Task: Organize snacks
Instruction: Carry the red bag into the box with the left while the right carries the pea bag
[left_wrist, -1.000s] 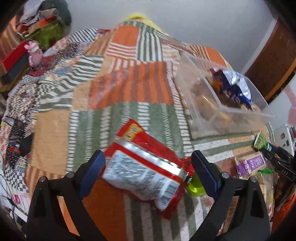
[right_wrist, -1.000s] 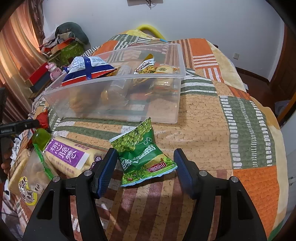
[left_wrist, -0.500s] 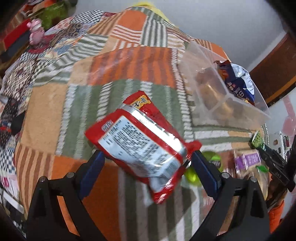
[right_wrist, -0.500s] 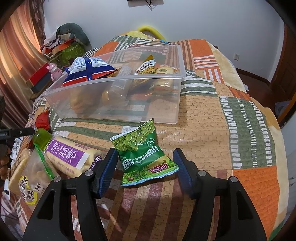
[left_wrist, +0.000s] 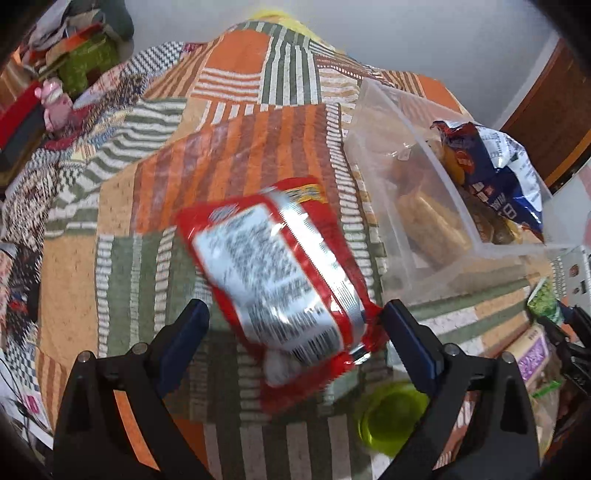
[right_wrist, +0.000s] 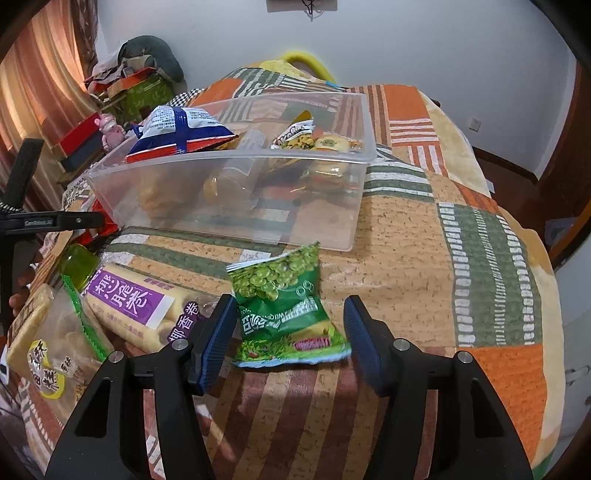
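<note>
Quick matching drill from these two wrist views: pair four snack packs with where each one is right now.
Things:
1. red packet
2. green pea packet
3. blue-and-white bag
4. purple-labelled roll pack

Places:
A. inside the clear bin
B. lying on the quilt between the right gripper fingers, jaws closing, pads not yet pressing
C. blurred, in front of the left gripper, one corner at a finger
D. on the quilt beside the pea packet, nearer the green bottle

Pairs: 1-C, 2-B, 3-A, 4-D
</note>
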